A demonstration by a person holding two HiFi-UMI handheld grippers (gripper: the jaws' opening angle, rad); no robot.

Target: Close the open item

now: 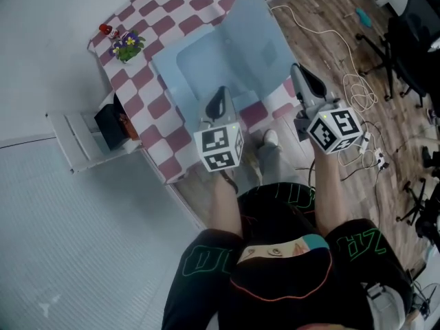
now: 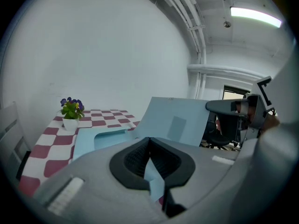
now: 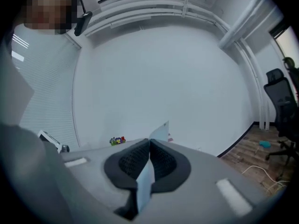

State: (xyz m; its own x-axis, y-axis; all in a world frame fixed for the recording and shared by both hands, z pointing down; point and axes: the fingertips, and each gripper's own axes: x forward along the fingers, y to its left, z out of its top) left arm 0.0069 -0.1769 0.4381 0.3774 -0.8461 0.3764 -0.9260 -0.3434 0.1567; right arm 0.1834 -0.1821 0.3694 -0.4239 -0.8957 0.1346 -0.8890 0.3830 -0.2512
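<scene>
Case [image 1: 199, 66]: light blue, open, on the table [image 1: 148, 26] with the red-and-white check cloth.
Base [image 1: 180, 81]: lies flat on the cloth, with a shallow recess in its middle.
Lid [image 1: 258, 33]: raised, tilted up over the base's right side, overhanging the table edge toward the wood floor.
Left gripper [image 1: 220, 96]: tip over the near edge of the case.
Left jaws: closed on a thin light-blue strip; which part of the case it belongs to, I cannot tell.
Right gripper [image 1: 300, 74]: tip at the lid's near right corner.
Right jaws: closed on the lid's thin edge; the sheet runs up and away from the pads to a free corner.
Head view only: the whole layout. A white shelf [image 1: 75, 139] against the table's left side carries a black box [image 1: 108, 126]; a small red thing [image 1: 105, 28] sits at the far corner; cables [image 1: 354, 88] lie loose on the floor; the person's legs [image 1: 275, 253] are in black shorts.
Left gripper view only: the lid's inner face, with a darker rectangle on it; the base's recess seen low and side-on; a lit ceiling light [image 2: 254, 14].
Right gripper view only: the lid edge-on, almost a line against the white wall; a teal thing [image 3: 265, 144] on the floor.
Flowers [image 1: 127, 47]: purple and yellow in a white pot, on the cloth beyond the case; clear in the left gripper view, tiny in the right gripper view.
Chair [image 1: 412, 33]: black, on the floor well right of the table; seen in all three views.
</scene>
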